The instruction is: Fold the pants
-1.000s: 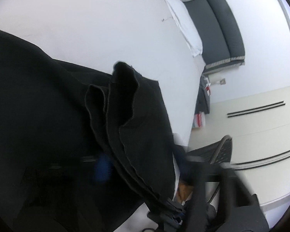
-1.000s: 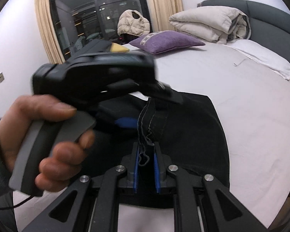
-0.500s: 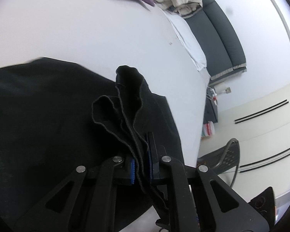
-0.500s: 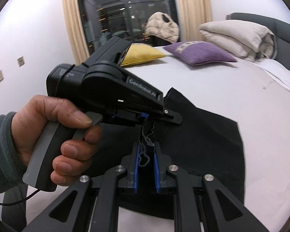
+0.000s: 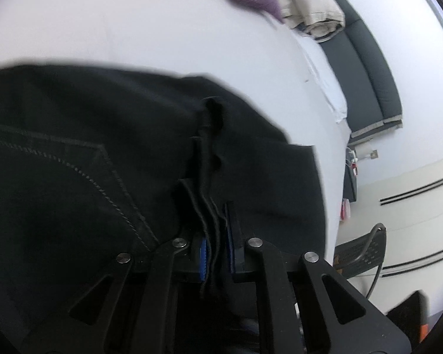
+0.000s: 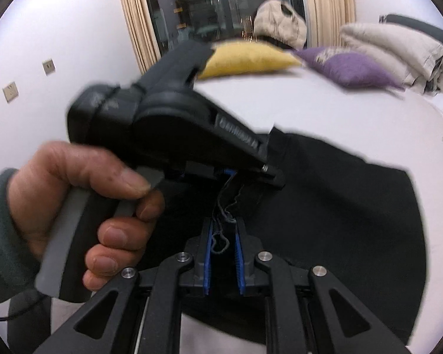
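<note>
Black pants [image 5: 73, 177] lie spread on the white bed [image 5: 162, 29], a stitched back pocket facing up. My left gripper [image 5: 212, 206] is shut on a bunched hem edge that stands up between its blue pads. In the right wrist view a hand [image 6: 73, 183] holds that left gripper [image 6: 245, 174] just above and ahead of my right gripper [image 6: 224, 224]. The right jaws are opening, with a frayed edge of the pants [image 6: 339, 206] still between the pads. Both grippers hold the same edge close together.
A yellow pillow [image 6: 245, 56], a purple pillow [image 6: 348, 65] and a folded beige duvet [image 6: 398, 50] sit at the head of the bed. A dark grey headboard [image 5: 369, 67] runs along the right. A chair [image 5: 357, 253] stands beside the bed.
Both grippers have travelled across the bed toward the pillows, carrying the pants edge over the spread cloth. The left jaws closed on the hem. The right pads stand slightly wider.
</note>
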Available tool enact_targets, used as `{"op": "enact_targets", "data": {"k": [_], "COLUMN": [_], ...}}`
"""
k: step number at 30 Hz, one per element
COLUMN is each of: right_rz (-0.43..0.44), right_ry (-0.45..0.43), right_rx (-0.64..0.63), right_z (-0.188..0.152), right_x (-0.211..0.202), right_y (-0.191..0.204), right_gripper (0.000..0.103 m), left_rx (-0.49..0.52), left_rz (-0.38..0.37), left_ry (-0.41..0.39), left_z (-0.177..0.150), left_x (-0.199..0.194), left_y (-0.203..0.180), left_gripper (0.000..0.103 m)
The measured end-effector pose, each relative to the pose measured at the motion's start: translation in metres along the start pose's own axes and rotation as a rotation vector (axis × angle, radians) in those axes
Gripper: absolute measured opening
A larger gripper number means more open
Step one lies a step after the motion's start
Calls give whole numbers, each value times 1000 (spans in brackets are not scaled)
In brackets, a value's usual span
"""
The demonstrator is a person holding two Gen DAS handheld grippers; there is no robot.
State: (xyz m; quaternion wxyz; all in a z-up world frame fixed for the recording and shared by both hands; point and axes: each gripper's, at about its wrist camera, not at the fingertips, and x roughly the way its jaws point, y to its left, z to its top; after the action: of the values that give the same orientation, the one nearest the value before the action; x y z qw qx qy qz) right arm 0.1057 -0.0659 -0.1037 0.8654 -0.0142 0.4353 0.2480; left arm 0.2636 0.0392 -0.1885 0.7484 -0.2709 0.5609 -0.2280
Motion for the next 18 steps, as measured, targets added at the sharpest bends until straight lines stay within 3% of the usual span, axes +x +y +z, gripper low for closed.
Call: {"op": "enact_targets", "data": {"k": [1, 3, 4, 5, 7, 9, 10, 12, 13, 14, 16, 18], "right_rz": [5, 44, 79, 116, 175, 188, 188, 215, 230, 278, 395, 320], "right_ry": [34, 20, 7, -2, -40, -92, -113, -155, -173, -195, -182, -91], "right_rx": [18, 59, 82, 102, 144, 199, 239, 349, 407, 474, 588, 656], "right_z": [-2, -4, -4, -5, -8, -8, -7, -2, 1, 0, -7, -21], "right_x": [6, -6, -18, -31, -58, -83, -91, -99, -99, -96, -76, -48], "right_y": [-1, -7, -13, -20, -38, -66, -82, -123, -137, -157, -185, -202], "right_gripper": [20, 20, 25, 37, 44, 44, 44, 44, 44, 44, 44, 44], "left_rx": [-8, 1, 15, 39, 71, 76, 83, 136, 156, 201, 251, 254], "left_rz": [-7, -5, 16, 53, 105, 149, 148, 99, 71, 5, -40, -6], "left_ry": [1, -14, -23, -45, -95, -179, -209, -250, -242, -215, -157, -77], "left_z": [-2, -7, -12, -14, -17, -21, -24, -31, -34, -40, -49, -59], "left_x": [4, -3, -7, -15, -34, -60, -67, -77, -75, -66, -42, -12], "left_y": [0, -1, -2, -9, -17, -23, -30, -51, -59, -76, -94, -92], "left_gripper": [10, 11, 13, 14, 26, 38, 51, 53, 53, 53, 54, 54]}}
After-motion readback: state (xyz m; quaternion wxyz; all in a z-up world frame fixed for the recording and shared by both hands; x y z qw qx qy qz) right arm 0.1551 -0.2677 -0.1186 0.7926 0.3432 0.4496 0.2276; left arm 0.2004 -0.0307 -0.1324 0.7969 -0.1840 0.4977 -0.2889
